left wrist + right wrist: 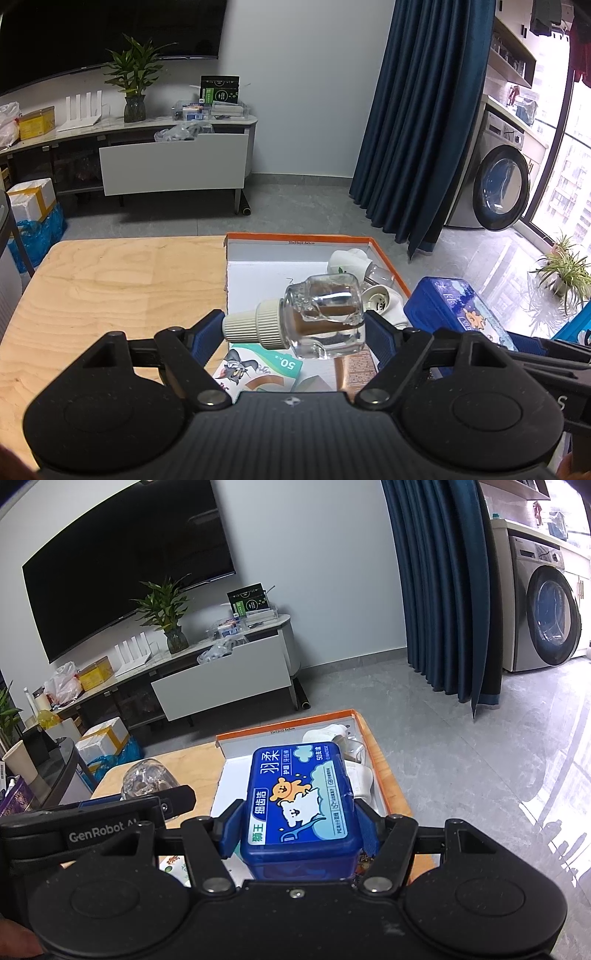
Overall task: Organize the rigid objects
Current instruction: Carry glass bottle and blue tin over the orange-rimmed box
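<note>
Above the tray, left view: my left gripper (295, 326) clamps a clear glass bottle (325, 319) lying sideways, its ribbed cream cap (255, 326) pointing to nine o'clock.
Bottle look: squat and square-shouldered, thick moulded glass with embossed relief, clear liquid inside and glints on the upper face.
Left grip: one blue pad (207, 332) meets the cap end and the other the bottle's base, so the jaws are held apart by its length.
Above the tray, right view: my right gripper (297, 825) is clamped on a blue plastic box (301, 801), its pads pressing the two long sides.
Box look: rounded rectangle with a glossy lid, a printed label showing a cartoon bear and a white dog, white and green Chinese lettering, and a paler translucent base.
Tray: a shallow white cardboard tray (258, 269) with an orange rim sits at the table's far right, at twelve o'clock from both grippers.
Tray contents: white plastic plug-shaped pieces (347, 260) at its far end; a cartoon-printed card (258, 365) and a copper-coloured packet (356, 365) at the near end, under the bottle.
Table: pale plywood table (110, 288) with visible grain, matte.
Neighbour: from the left view the blue box shows at three o'clock; from the right view the bottle shows at nine o'clock.
</note>
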### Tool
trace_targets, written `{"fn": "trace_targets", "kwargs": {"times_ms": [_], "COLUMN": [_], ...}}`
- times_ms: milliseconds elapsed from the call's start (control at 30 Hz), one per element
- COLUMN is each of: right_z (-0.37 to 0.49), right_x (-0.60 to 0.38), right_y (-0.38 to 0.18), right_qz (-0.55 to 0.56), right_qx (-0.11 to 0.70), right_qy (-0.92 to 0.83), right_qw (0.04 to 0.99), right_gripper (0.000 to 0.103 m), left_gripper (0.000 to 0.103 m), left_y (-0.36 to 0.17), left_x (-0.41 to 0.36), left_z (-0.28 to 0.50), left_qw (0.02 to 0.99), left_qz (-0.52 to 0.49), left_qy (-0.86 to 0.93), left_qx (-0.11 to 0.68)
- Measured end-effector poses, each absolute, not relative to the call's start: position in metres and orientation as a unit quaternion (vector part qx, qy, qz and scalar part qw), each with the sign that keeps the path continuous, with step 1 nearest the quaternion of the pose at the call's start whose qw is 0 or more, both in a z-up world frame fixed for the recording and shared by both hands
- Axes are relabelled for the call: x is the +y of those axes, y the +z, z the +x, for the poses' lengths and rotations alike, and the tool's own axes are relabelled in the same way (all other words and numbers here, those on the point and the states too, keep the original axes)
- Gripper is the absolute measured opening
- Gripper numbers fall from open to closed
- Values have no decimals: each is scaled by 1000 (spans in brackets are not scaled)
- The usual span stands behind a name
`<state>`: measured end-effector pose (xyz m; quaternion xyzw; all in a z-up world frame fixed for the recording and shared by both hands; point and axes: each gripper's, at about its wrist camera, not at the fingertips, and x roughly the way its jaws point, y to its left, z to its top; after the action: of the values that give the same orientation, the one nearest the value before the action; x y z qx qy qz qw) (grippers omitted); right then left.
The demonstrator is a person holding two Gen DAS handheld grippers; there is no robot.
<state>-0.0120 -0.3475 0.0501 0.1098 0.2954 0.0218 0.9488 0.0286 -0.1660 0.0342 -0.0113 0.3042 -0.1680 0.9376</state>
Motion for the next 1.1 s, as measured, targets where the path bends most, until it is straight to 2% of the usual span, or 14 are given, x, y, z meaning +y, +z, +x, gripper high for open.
{"fn": "trace_targets", "kwargs": {"times_ms": [1100], "right_z": [-4], "right_x": [-349], "right_y": [40], "right_qz": [110], "right_qx": [307], "right_qy": [21], "right_qw": [945], "right_gripper": [74], "left_gripper": [82], "left_y": [27], "left_x": [-159], "left_z": [39], "left_qw": [936], "left_qz": [-12], "left_qy": [-163], "left_qx": [313]}}
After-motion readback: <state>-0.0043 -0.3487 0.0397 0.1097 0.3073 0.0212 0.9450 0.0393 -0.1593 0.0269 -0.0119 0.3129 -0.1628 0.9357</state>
